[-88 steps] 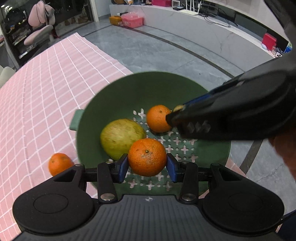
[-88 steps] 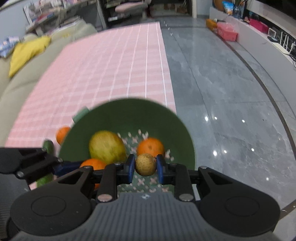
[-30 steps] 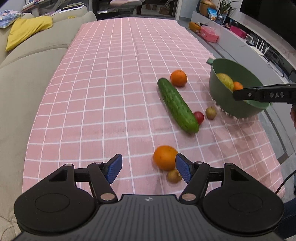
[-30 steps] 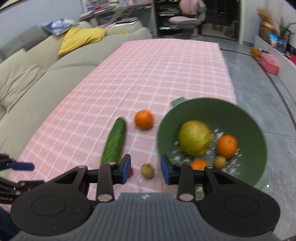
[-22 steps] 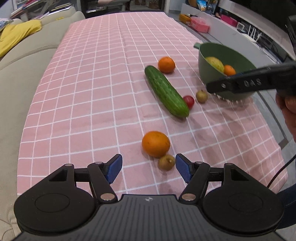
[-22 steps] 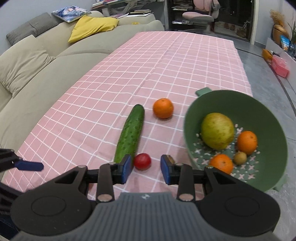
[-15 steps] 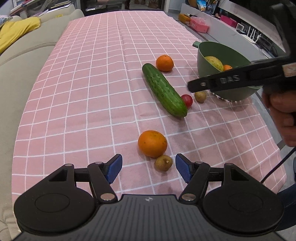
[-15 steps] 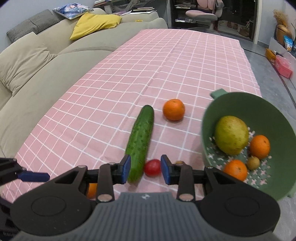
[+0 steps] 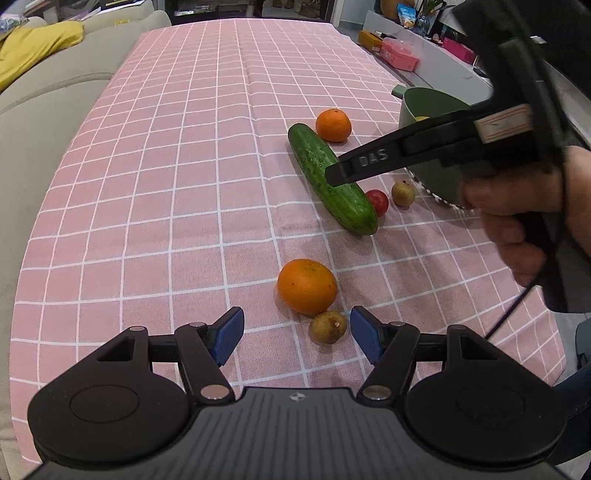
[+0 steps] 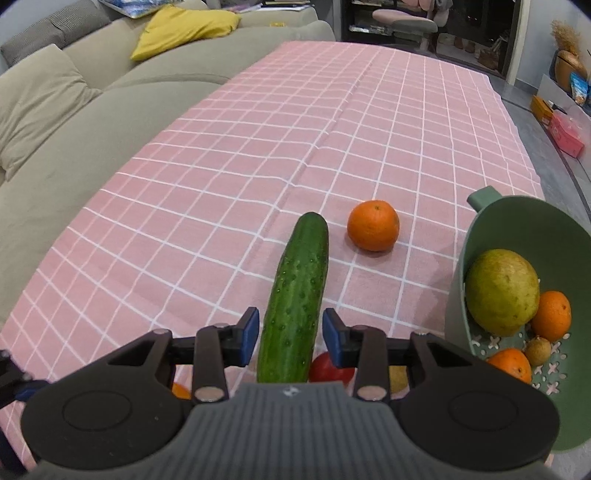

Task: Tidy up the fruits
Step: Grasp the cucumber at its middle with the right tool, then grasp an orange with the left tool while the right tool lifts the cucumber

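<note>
Green colander at the right edge of the table, holding a large yellow-green fruit, two oranges and a small brown fruit on its perforated floor. Only the colander's outer wall shows in the left wrist view, partly hidden behind the right gripper.

Loose produce on the pink checked tablecloth: a cucumber lying lengthwise near the colander's left side; a far orange just beyond its far end, apart from it; a small red fruit touching or nearly touching the cucumber's near end; a small brown fruit just right of that, close to the colander wall. Nearer, well apart from this group, a near orange with another small brown fruit touching its near-right side.

Right gripper: above the near half of the cucumber, jaws parted a little wider than the cucumber, which lies in line between them; pads not visibly pressing on it. Jaws have just been opening slightly. A hand holds its grip at right.

Left gripper: jaws wide apart, holding nothing. The brown fruit beside the near orange sits between the fingertips, close to the right-hand pad, untouched.

Beige sofa with a yellow cushion along the table's left side.
</note>
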A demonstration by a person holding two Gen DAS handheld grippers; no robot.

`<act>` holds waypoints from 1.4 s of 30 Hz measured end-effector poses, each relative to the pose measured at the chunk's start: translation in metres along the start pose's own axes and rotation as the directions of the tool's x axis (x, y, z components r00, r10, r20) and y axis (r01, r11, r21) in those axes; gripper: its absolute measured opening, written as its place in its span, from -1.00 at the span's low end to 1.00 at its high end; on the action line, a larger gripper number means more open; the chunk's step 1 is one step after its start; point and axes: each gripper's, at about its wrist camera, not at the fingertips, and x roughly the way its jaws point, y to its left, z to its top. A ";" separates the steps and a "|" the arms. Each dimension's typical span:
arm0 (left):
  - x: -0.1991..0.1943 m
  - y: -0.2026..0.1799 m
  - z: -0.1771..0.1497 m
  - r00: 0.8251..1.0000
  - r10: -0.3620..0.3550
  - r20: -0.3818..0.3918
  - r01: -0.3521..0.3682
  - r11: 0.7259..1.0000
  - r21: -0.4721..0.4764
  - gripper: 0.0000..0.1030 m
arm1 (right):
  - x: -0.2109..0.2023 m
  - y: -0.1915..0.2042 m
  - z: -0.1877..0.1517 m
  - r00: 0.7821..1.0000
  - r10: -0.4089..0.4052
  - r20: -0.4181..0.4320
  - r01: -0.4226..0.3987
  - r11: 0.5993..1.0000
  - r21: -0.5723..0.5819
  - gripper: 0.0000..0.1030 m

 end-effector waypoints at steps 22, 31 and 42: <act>0.024 0.001 -0.004 0.999 -0.045 -0.016 0.045 0.999 -0.014 0.51 | 0.027 -0.019 0.009 0.998 0.053 -0.022 -0.049 0.988 0.146 -0.33; 0.044 0.004 0.008 0.999 -0.052 -0.011 0.051 0.997 -0.050 0.42 | -0.007 -0.032 -0.006 0.984 0.172 -0.038 -0.162 0.967 0.198 -0.33; 0.047 -0.001 0.012 0.999 -0.050 -0.013 0.050 0.998 -0.026 0.32 | -0.030 -0.044 -0.031 0.975 0.215 -0.054 -0.199 0.955 0.220 -0.33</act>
